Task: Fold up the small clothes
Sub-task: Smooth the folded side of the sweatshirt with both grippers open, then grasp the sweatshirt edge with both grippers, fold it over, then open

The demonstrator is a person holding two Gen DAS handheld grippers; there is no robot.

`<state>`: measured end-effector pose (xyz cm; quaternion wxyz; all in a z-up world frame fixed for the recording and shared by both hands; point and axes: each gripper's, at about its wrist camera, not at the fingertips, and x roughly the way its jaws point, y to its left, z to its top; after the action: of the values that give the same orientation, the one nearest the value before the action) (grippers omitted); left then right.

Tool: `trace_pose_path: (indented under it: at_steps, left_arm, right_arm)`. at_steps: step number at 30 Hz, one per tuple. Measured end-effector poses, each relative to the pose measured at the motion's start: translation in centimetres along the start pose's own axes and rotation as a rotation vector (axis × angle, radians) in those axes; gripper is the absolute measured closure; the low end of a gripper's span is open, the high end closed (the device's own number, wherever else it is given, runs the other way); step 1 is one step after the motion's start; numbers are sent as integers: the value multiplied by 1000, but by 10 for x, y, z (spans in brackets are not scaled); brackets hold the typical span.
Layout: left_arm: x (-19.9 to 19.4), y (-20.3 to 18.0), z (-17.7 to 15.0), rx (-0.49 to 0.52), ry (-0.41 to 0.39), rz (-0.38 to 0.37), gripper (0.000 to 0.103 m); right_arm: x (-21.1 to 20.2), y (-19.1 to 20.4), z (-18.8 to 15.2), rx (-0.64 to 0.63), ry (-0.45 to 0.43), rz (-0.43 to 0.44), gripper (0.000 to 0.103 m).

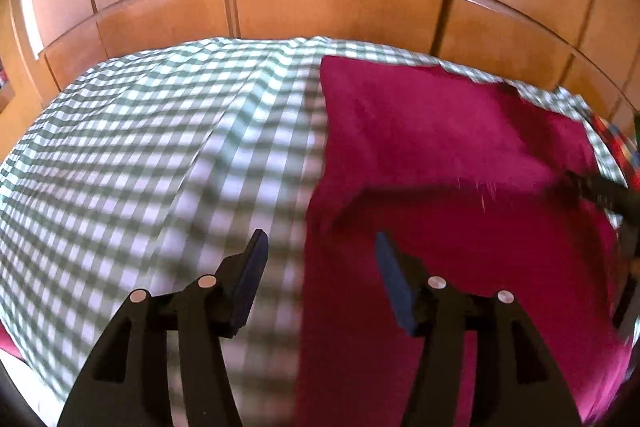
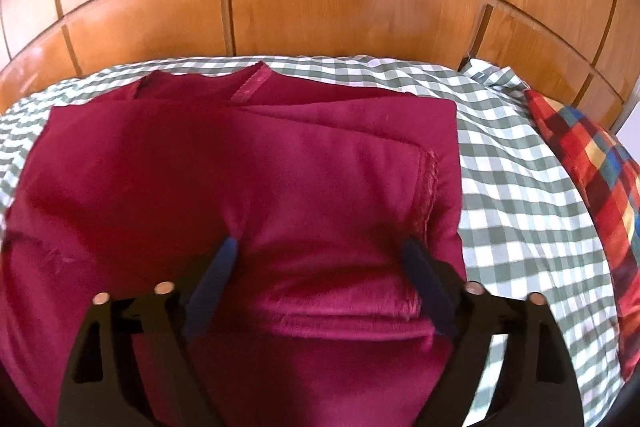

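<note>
Wooden wardrobe [image 2: 320, 7] fills the background in both views. In front of it, a bed with a green-and-white checked sheet [image 1: 140, 147]; a plaid cushion [image 2: 592, 163] lies at its right edge.

Crimson garment [image 2: 240, 167] lies on the sheet, partly folded: layered edges and a stitched hem show toward its right side. Long axis appears to run away from the cameras toward the wardrobe.

Right gripper [image 2: 320, 255]: fingers spread, nothing pinched, low over the garment's near portion, cloth bulging up between them; whether the tips press into it I cannot tell.

Left gripper [image 1: 320, 239]: fingers also released and empty. It straddles the garment's left edge, left finger over bare sheet, right finger over crimson cloth. Left view is motion-blurred, so height above the fabric is uncertain.

Judgement: the right gripper is nearer the bulk of the cloth; the left gripper is better placed for the left edge.
</note>
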<state>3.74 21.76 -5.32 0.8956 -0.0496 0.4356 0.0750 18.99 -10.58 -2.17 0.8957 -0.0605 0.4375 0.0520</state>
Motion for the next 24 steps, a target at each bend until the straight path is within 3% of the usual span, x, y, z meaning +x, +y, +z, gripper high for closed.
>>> trace_pose_path:
  at_steps: [9,17,20,24]
  left_arm:
    - [-42,28,-59,11,64,-136,49]
    - [-65,45,-99,-70,116,-227,49]
    - [-73,44,-111,-76,138,-245,49]
    - [-78,38,-128,-55,186,-273,49]
  right_arm:
    - [-58,-36,-48,8,9,48,13]
    - [-88,-88,-119,171,158,219,13]
    - [-98,-84,-145,181,210,297,20]
    - [-118,-60,-173,102,268,370,32]
